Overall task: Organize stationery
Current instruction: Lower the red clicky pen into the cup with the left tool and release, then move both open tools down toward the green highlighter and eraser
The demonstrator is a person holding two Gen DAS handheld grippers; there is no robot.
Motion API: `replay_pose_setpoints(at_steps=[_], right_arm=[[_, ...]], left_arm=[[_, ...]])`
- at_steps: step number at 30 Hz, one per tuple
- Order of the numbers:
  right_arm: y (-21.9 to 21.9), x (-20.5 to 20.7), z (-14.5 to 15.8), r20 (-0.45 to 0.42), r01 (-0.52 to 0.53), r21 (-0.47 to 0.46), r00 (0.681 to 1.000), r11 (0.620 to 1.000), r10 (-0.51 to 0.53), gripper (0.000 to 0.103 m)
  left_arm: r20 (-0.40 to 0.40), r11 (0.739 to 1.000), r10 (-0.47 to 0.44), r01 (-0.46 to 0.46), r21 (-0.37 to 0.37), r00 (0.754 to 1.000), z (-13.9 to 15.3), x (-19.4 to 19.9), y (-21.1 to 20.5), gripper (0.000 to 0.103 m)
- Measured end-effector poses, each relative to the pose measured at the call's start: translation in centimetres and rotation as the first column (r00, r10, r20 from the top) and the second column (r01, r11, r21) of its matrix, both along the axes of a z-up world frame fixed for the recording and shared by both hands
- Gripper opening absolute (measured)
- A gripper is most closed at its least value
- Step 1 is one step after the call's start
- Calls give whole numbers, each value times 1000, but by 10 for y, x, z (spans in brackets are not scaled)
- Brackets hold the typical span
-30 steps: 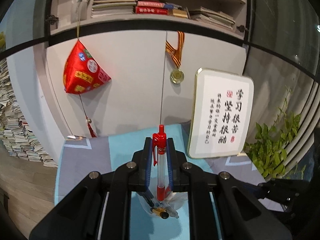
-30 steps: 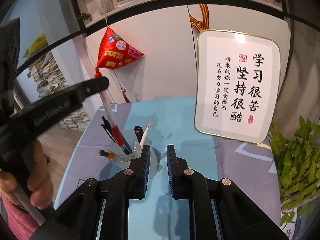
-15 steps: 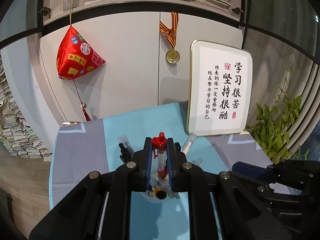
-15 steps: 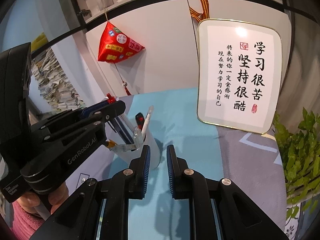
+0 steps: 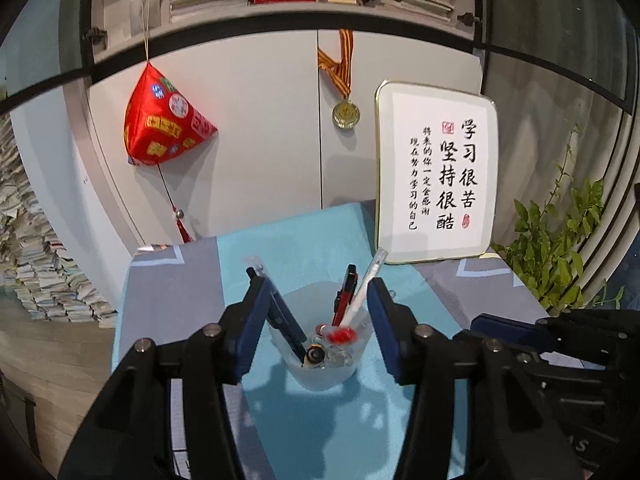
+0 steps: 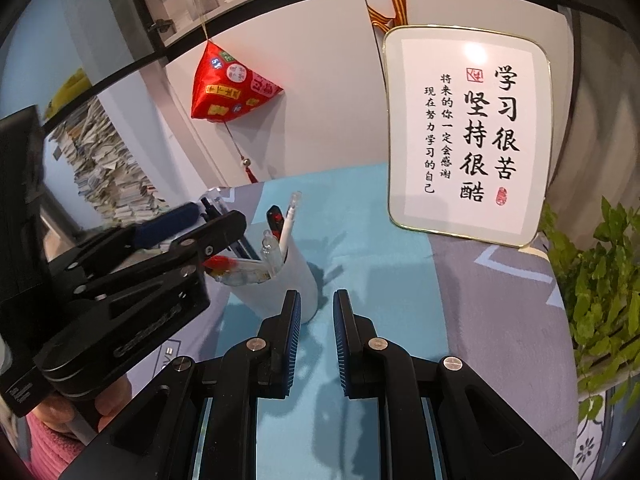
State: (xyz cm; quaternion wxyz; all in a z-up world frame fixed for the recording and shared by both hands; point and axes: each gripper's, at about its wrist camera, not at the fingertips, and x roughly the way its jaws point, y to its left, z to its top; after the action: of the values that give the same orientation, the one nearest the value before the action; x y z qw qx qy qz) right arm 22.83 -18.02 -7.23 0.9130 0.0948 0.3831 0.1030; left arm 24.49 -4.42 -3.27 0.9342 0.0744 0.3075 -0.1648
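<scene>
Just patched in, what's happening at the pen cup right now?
A person is sorting pens into the white pen cup on the blue-and-grey table cloth. The left gripper sits right over the cup with its jaws opening, and the red-capped pen lies loose inside the cup among the other pens. The right gripper waits beside the cup, shut and holding nothing.

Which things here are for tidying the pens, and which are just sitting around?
For the job:
- pen cup
- red-capped pen, lying in the cup
- black-and-red pen
- white pen
- left gripper, jaws opening over the cup, nothing pressed between them

Just around:
- framed sign
- medal
- red pouch
- plant
- right gripper, shut and empty
</scene>
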Motion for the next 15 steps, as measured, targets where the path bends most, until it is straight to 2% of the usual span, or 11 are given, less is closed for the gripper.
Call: replay_pose_setpoints(at_steps=[15], right_arm=[[4,-26,2,-7,2,5,1000,1000,-1,16]], left_arm=[[33,1000,3,-3,-3,999,11,-48,23,59]])
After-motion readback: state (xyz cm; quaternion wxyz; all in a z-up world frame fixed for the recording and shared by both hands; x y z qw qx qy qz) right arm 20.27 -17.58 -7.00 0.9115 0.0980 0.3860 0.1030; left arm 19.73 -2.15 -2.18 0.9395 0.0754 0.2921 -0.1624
